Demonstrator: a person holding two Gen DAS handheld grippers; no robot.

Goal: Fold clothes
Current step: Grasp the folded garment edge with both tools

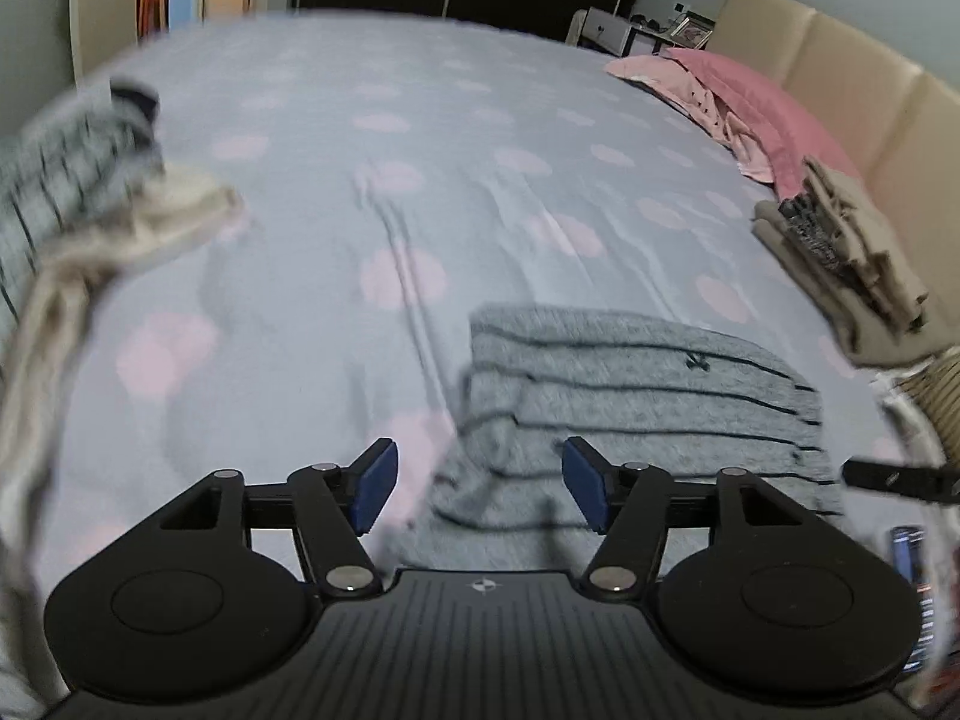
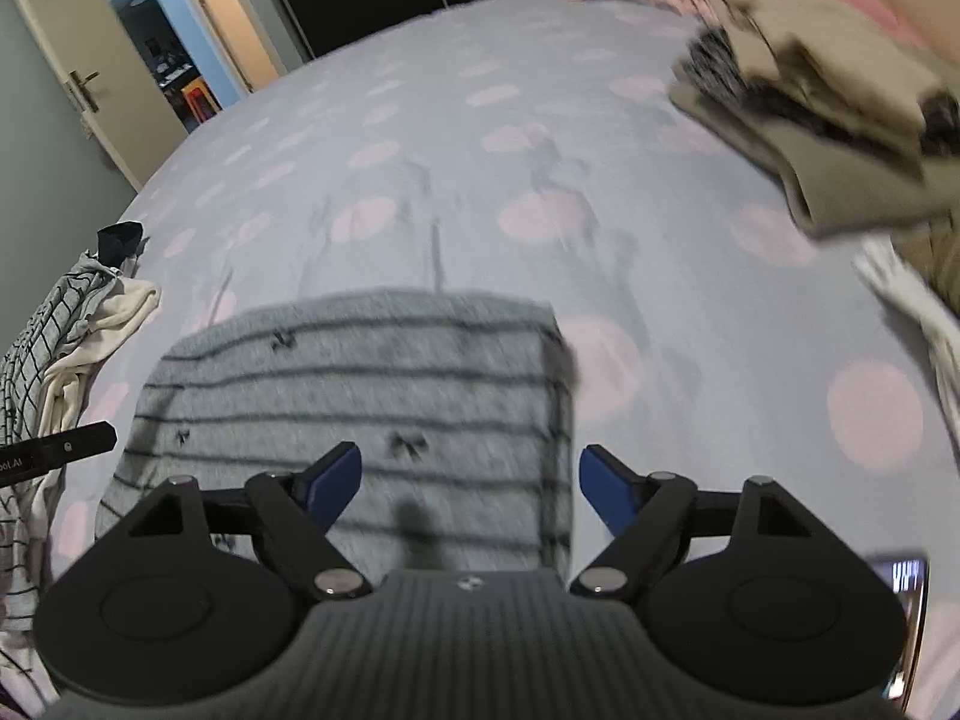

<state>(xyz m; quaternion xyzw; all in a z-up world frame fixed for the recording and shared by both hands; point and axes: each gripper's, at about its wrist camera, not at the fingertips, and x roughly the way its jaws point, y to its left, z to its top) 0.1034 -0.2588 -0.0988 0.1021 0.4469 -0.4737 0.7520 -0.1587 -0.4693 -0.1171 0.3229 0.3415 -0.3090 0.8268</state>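
Note:
A grey garment with thin dark stripes lies folded flat on the bed; it also shows in the right wrist view. My left gripper is open and empty, hovering over the garment's near left edge. My right gripper is open and empty, over the garment's near right part. A pile of unfolded clothes, checked and cream, lies at the left; it also shows in the right wrist view. A stack of folded beige and dark clothes sits at the right, seen too in the right wrist view.
The bed has a lilac sheet with pink dots. Pink pillows and a beige headboard are at the far right. A phone lies at the near right. An open door is at the left.

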